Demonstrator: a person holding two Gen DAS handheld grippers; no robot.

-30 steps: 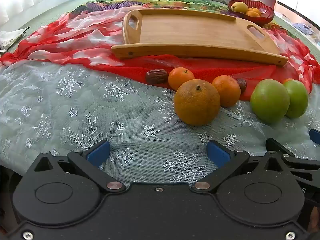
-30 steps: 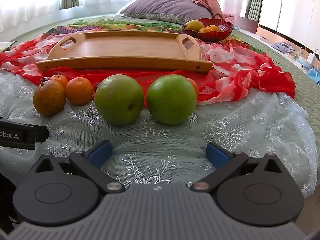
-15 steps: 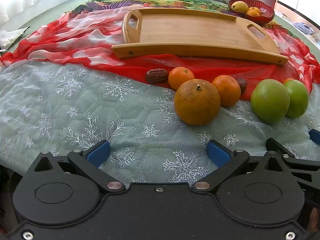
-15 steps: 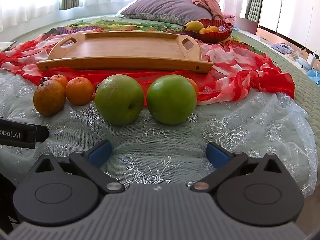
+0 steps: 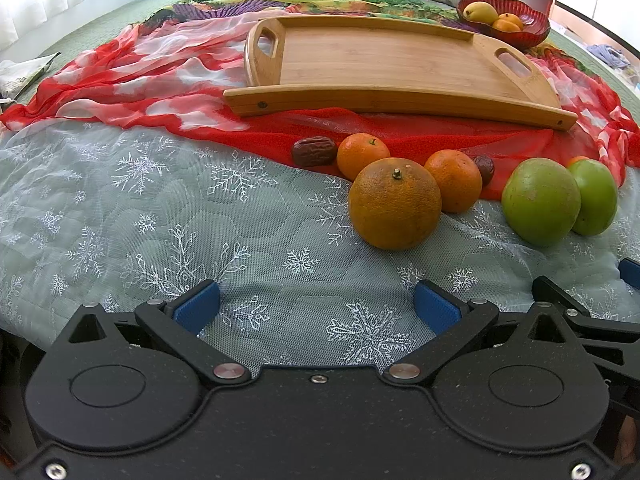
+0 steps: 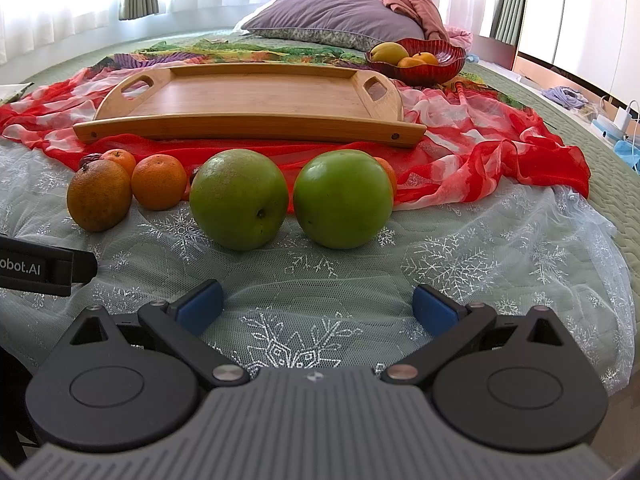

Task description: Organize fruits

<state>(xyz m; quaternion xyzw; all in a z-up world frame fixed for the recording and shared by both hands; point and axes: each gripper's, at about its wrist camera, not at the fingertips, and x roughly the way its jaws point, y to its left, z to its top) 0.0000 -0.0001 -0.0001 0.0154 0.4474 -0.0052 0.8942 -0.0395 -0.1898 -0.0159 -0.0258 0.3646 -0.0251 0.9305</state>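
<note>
Change: between the earlier pictures and this one nothing has moved; fruits, tray and both tools keep the same places; I judge the task is not started yet.
Left tongs [image 5: 316, 306]: apart, holding nothing, low over the bed cover [image 5: 140, 220]; the big orange [image 5: 394, 203] is at 1 o'clock, near but not touched.
Right tongs [image 6: 318, 306]: apart, holding nothing; the two green fruits are at 12 o'clock, a little way in front.
Green fruits: the left one [image 6: 239, 199] and the right one [image 6: 343, 199] lie side by side, a narrow gap between them.
Oranges: the big orange lies in front; two small oranges [image 5: 362, 156] [image 5: 454, 186] are just behind it, at the edge of the red cloth [image 5: 140, 92].
Dates: one date [image 5: 314, 151] at 9 o'clock of the small orange, just beside it; a second date [image 5: 485, 169] partly hidden behind the other small orange.
Tray [image 6: 256, 100]: wooden, nothing on it, behind the fruits at 12 o'clock.
Red bowl [image 6: 436, 66]: far, at 1 o'clock; it has already a yellow fruit and small oranges inside.
Meaning for the task: all loose fruits wait on the bed; probably each tool takes the fruit nearest to it, and the tray seems the place to put them.
</note>
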